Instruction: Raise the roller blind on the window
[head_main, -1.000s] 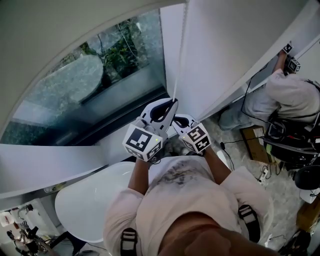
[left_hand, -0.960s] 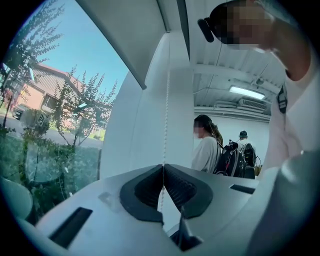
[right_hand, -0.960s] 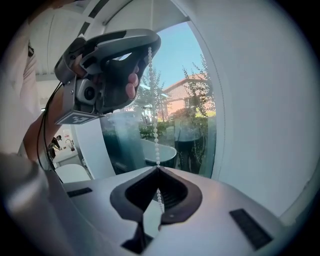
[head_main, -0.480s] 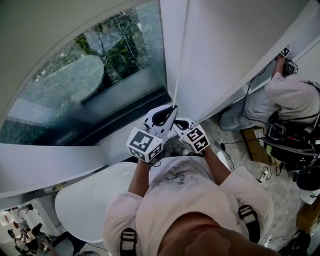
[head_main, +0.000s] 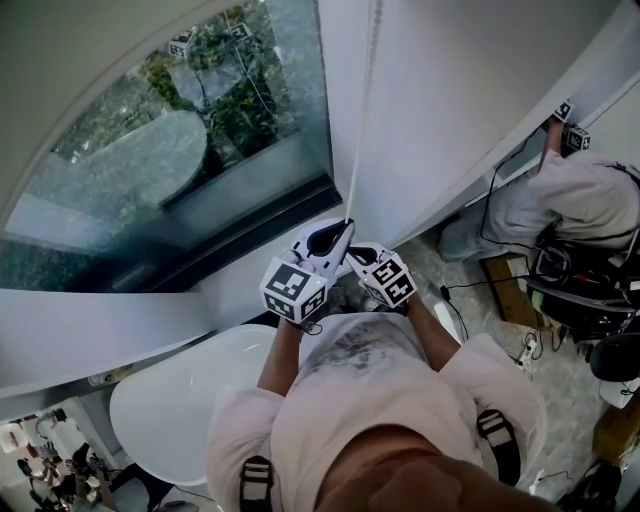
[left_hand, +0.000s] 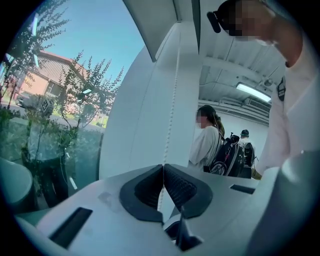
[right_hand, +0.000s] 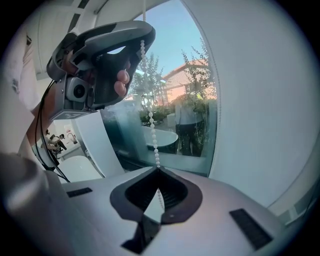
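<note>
A white bead chain (head_main: 360, 120) hangs down the white wall strip right of the window. My left gripper (head_main: 347, 223) is shut on it, and my right gripper (head_main: 354, 249) is shut on the same chain just below. In the left gripper view the chain (left_hand: 172, 100) runs up from the closed left gripper (left_hand: 162, 166). From the right gripper (right_hand: 158, 170) the chain (right_hand: 152, 130) rises to the left gripper (right_hand: 143, 36) above. The pale roller blind (head_main: 80, 60) covers the window's upper part, with glass (head_main: 200, 150) showing below its edge.
A white oval table (head_main: 170, 400) stands below the sill at the left. Another person (head_main: 585, 195) works with grippers at the wall on the right, among cables and boxes (head_main: 510, 280) on the floor. People with backpacks (left_hand: 206, 145) stand in the room behind.
Both grippers have come down together with the chain held between their jaws. More glass shows under the blind's edge than a second ago.
</note>
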